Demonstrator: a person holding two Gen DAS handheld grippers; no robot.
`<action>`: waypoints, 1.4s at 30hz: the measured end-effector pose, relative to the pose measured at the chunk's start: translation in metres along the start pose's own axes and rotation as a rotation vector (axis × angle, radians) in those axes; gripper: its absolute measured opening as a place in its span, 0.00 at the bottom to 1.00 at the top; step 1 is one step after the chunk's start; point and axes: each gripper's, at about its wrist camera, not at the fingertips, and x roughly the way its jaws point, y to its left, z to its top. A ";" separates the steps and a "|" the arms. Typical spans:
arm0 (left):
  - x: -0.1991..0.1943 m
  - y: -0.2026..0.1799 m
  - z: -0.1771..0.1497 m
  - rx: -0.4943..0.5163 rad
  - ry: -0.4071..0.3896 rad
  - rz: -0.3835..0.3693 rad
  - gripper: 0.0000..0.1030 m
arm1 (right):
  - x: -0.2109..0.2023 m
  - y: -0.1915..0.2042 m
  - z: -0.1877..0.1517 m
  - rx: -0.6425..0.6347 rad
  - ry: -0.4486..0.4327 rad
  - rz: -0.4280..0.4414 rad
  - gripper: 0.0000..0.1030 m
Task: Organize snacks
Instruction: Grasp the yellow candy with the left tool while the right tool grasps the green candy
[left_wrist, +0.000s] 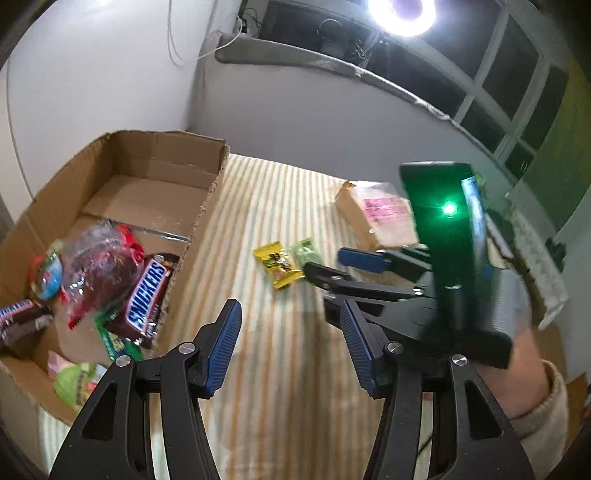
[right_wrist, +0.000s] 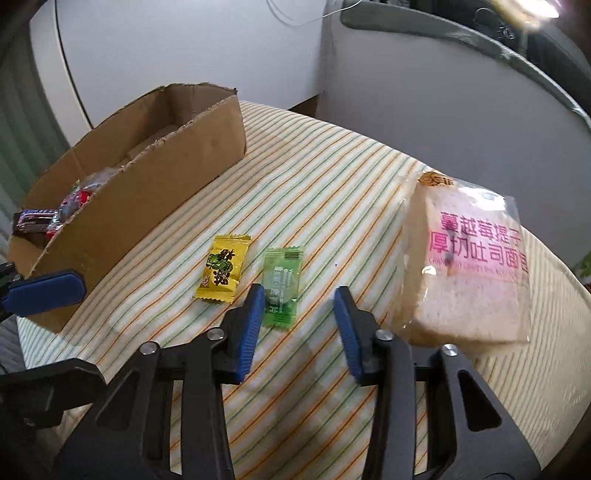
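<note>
Fingers first: my right fingers (right_wrist: 300, 328) stand parted with nothing between them, hanging just over the near end of the green sachet (right_wrist: 281, 285); whether a tip touches it I cannot tell. My left fingers (left_wrist: 290, 345) are parted too and empty, poised above bare striped cloth (right_wrist: 332, 177) beside the box (left_wrist: 207, 206).

Part of the sorting looks done. The cardboard box already holds several snacks at its near end: a Snickers bar (left_wrist: 146, 295), a clear bag of red sweets (left_wrist: 98, 266), another chocolate bar (left_wrist: 18, 319) and some green packets (left_wrist: 79, 380). Its far end is bare.

3 things are left out on the bench, by my count. The yellow sachet (right_wrist: 222, 272) lies just beside the green one, apart from it, both flat on the cloth. The bread pack (right_wrist: 476, 273) sits well to the right, near the edge.

I judge the green sachet to be the piece in hand now. It is thin and flat, so the pinch may slip or catch cloth. Yellow sachet and bread would follow.
</note>
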 end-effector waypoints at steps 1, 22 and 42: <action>0.001 -0.001 -0.001 0.001 -0.010 -0.014 0.53 | -0.001 -0.004 0.000 -0.005 0.007 0.032 0.36; 0.087 0.006 0.027 -0.024 0.084 0.048 0.42 | -0.008 -0.015 -0.005 -0.136 0.006 0.139 0.27; 0.085 0.008 0.023 -0.005 0.065 0.108 0.24 | 0.009 0.012 0.020 -0.299 0.075 0.071 0.20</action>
